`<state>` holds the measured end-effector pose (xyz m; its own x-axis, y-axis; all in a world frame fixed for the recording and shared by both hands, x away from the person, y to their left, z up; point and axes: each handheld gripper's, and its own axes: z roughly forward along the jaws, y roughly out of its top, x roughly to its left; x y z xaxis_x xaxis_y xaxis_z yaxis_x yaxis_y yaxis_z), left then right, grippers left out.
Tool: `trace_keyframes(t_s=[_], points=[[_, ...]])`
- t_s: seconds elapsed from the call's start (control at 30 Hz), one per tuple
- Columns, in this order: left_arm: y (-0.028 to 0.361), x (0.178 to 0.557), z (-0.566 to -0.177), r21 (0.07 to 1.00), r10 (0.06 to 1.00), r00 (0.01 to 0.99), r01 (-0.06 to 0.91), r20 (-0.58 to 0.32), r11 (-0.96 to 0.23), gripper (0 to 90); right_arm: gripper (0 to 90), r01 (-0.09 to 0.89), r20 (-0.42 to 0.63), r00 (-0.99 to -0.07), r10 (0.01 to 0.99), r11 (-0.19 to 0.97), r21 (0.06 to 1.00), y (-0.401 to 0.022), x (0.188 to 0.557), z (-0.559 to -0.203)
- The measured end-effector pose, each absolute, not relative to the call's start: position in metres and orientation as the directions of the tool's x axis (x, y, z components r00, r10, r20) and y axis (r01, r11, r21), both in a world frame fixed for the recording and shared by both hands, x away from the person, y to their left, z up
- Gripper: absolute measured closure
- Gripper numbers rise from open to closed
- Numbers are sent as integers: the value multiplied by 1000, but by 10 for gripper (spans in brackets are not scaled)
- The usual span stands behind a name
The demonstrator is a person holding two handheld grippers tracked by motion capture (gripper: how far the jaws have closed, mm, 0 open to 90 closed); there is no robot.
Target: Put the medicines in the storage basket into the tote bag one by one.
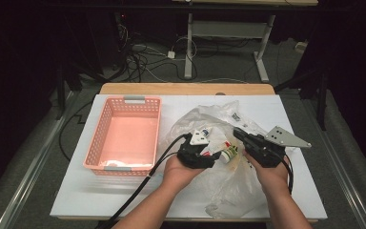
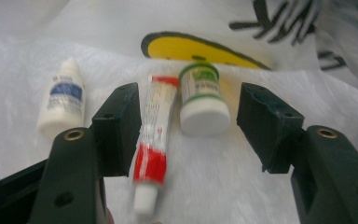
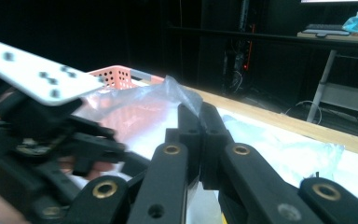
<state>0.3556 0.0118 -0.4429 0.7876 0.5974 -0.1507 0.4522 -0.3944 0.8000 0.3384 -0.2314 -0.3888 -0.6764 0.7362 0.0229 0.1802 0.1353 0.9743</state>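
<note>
Nearest, left gripper (image 2: 189, 126) with jaws standing apart, pressing on nothing; between them, lying on the clear plastic bag (image 1: 233, 186), a red-and-white tube (image 2: 154, 140) and a green-banded white jar (image 2: 203, 100). Just left of the jaws, a small white bottle (image 2: 63, 98). Right gripper (image 3: 200, 126) clamped shut on the bag's lifted edge. Beyond, left, a pink basket (image 1: 106, 125) on the white table (image 1: 76, 191).

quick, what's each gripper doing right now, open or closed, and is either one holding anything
Left gripper: open, holding nothing; the red-and-white tube and green-labelled jar lie between its jaws.
Right gripper: shut on the clear plastic bag, pinching its edge.
</note>
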Motion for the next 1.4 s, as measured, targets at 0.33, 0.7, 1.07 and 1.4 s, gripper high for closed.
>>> trace_keyframes(t_s=[0.33,0.7,1.07,1.4], points=[[50,315,-449,812,606,784,438,-135,-385,387,900,184,18,-672,740,143,972,-231,338,-390],[84,280,-462,808,619,776,441,-124,-391,378,900,185,13,-672,740,151,971,-226,336,-388],[98,273,-481,780,640,759,470,-118,-413,338,900,190,21,-642,766,132,973,-241,332,-384],[84,290,-485,768,686,709,528,-164,-362,221,900,195,13,-629,777,141,971,-255,333,-391]])
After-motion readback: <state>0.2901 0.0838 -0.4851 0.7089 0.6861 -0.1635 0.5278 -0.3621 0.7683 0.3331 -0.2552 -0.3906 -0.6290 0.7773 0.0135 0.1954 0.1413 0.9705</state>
